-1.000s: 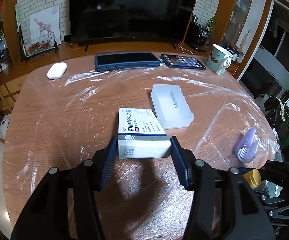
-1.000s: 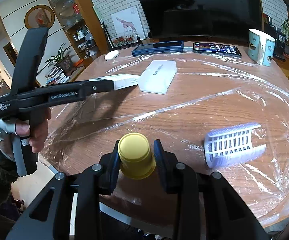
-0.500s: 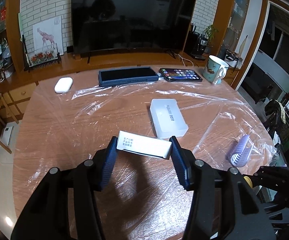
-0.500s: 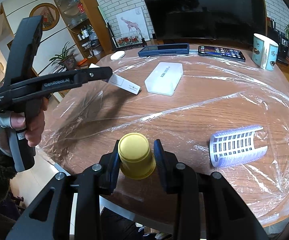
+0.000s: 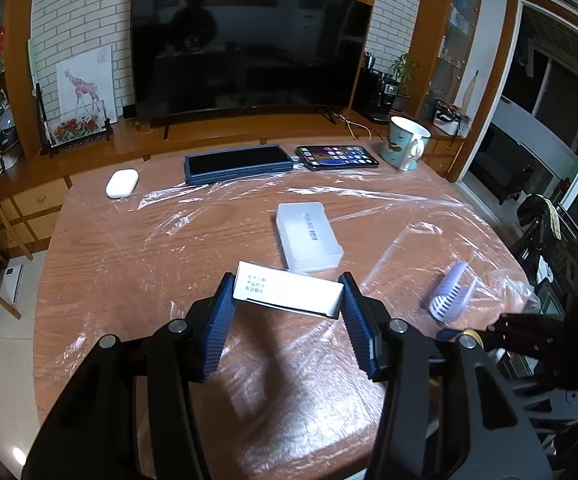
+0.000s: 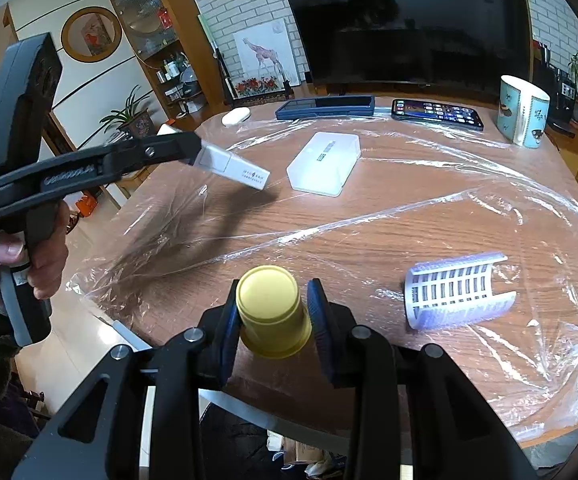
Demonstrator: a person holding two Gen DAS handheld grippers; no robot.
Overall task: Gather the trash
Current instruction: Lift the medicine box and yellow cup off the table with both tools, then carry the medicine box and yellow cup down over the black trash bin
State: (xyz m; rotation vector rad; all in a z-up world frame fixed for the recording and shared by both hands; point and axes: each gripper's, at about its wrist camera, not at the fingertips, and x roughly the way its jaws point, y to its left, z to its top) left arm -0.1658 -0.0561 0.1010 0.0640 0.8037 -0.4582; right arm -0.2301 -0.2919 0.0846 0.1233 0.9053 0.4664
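My left gripper (image 5: 287, 294) is shut on a white medicine box (image 5: 289, 294) and holds it in the air above the round wooden table (image 5: 129, 264). The box also shows in the right wrist view (image 6: 235, 168), lifted and tilted, held by the left gripper (image 6: 201, 156). My right gripper (image 6: 275, 314) is shut on a small yellow cup (image 6: 273, 312) at the table's near edge. A lilac hair roller (image 6: 457, 290) lies on the plastic film right of the cup; it also shows in the left wrist view (image 5: 449, 298).
A translucent white plastic case (image 5: 309, 242) lies mid-table. At the far edge are a white earbud case (image 5: 122, 183), a blue tablet case (image 5: 239, 163), a phone (image 5: 337, 157) and a mug (image 5: 405, 149). Crinkled plastic film (image 6: 489, 208) covers the table.
My left gripper has lifted the white box off the table and drawn it back toward me. The right gripper has stayed put with the yellow cup.
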